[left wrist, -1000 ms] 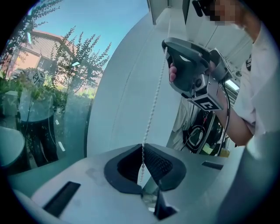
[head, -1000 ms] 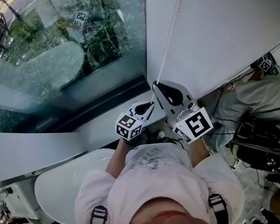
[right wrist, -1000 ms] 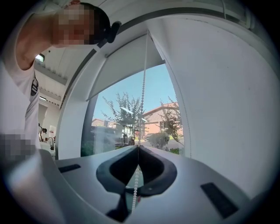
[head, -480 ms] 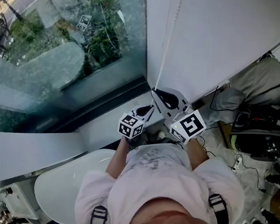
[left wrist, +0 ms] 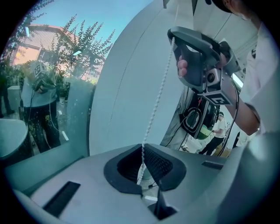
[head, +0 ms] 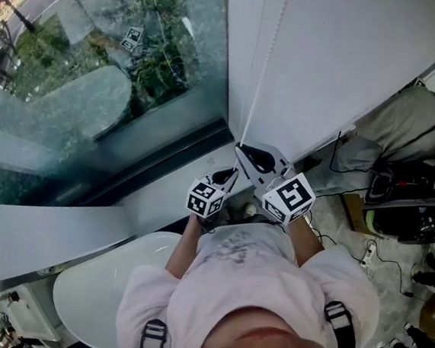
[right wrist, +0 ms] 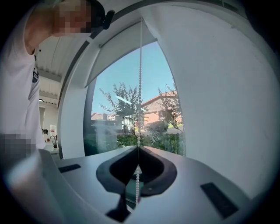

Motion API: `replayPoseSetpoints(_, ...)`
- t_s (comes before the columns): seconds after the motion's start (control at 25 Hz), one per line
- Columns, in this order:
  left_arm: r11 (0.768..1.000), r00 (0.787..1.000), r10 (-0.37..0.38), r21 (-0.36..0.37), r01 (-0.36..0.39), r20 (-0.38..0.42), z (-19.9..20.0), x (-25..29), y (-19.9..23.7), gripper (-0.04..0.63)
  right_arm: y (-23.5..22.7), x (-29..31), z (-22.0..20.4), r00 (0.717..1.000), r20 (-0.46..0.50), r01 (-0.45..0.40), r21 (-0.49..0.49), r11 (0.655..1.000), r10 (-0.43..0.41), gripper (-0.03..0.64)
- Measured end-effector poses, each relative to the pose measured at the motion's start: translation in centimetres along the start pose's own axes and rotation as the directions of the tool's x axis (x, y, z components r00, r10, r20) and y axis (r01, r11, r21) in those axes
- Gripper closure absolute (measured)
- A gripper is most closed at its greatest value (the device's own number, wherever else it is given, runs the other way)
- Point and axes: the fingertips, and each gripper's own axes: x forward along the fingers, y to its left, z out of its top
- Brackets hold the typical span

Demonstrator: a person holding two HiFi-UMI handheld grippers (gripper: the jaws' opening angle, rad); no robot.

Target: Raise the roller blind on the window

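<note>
Bead chain — drive cord of the blind. It hangs taut and near-vertical beside the window, at the edge of a white panel. It is held at two points on one run.

Right gripper: upper hold. The jaws are pressed together on the chain. Its own view shows beads rising from the pinch to the top of the frame, with a short length dangling behind the pads.

Left gripper: lower hold, just beneath the right one. Its jaws are likewise closed on the chain, which climbs from the pinch straight into the right gripper above.

Roller blind: white fabric. In the right gripper view its lower edge sits high on the pane, and most of the glass beneath is uncovered, with trees and a house showing through. Judged partly raised, not fully.

Step in hand: hand-over-hand hauling of the chain, both holds close together in front of the person's body. This is probably the end of a stroke.

Next move, as judged: one gripper parts its jaws, travels up the chain and re-clamps higher while the other holds tension. The pull then goes straight down along the chain's line — an off-axis pull could let beads slip from the pinch. Which strand of the loop raises the blind cannot be told.

Also present: round white table, below the window.
</note>
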Motion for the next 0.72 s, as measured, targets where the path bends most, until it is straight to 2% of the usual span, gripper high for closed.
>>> replayPoseSetpoints(0.36,1.0,1.0,0.013,0.022,-0.013,0.026,1.4,-1.9,-0.7,0.573,-0.1,0.3,0.4,0.999,0.013,-0.03,-0.016,0.999,0.03,0.555)
replayPoseSetpoints(0.52,0.999,0.997,0.005,0.034,-0.007,0.078,3.9,-3.4,-1.4,0.545,-0.2,0.4,0.3,0.999,0.014,-0.03,-0.014,0.999,0.03,0.555)
replayPoseSetpoints(0.72,0.996,0.984,0.006,0.091,-0.022,0.176,8.9,-6.2,-2.5,0.543,-0.3,0.5,0.2,0.999,0.019,-0.038,-0.019,0.999,0.039,0.555)
